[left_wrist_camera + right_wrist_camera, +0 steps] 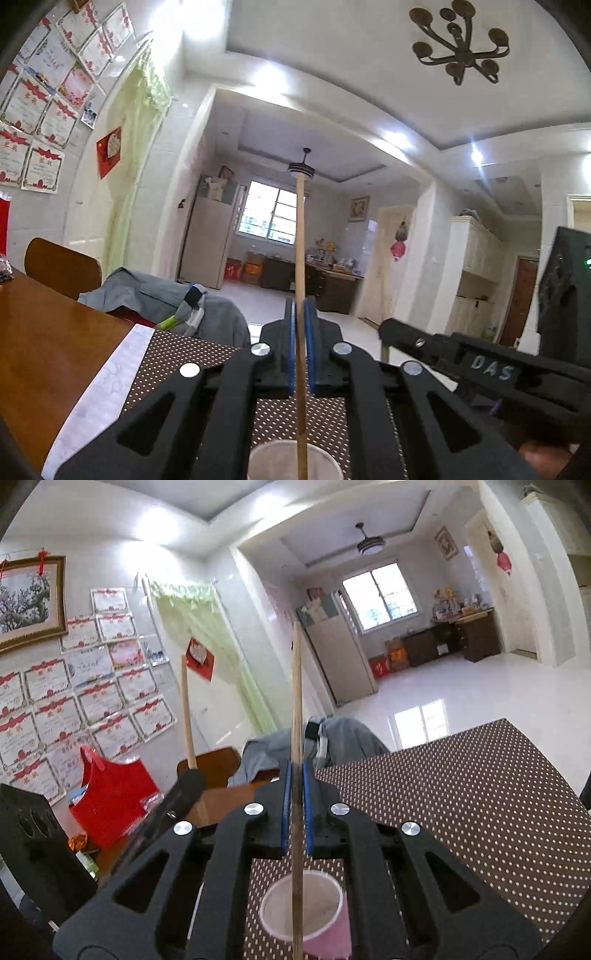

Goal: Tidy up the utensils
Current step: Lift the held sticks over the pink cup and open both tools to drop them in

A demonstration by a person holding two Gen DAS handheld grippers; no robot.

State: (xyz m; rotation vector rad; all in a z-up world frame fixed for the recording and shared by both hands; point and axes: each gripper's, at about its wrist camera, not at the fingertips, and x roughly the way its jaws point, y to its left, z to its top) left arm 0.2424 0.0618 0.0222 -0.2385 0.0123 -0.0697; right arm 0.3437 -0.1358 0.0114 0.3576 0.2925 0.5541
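My left gripper (302, 314) is shut on a wooden chopstick (300, 236) that stands upright, its lower end going down toward a white paper cup (293, 459) just below. My right gripper (296, 775) is shut on a second wooden chopstick (296, 686), also upright, with its lower end over a pink paper cup (306, 910) on the dotted brown mat (461, 797). The left gripper with its chopstick (187, 709) shows at the left of the right wrist view. The right gripper's black body (480, 365) shows at the right of the left wrist view.
The mat (177, 354) lies on a wooden table (48, 339). A chair draped with grey clothing (162, 295) stands at the far table edge. A red bag (110, 797) sits on the table at left. A black box (565, 291) stands at right.
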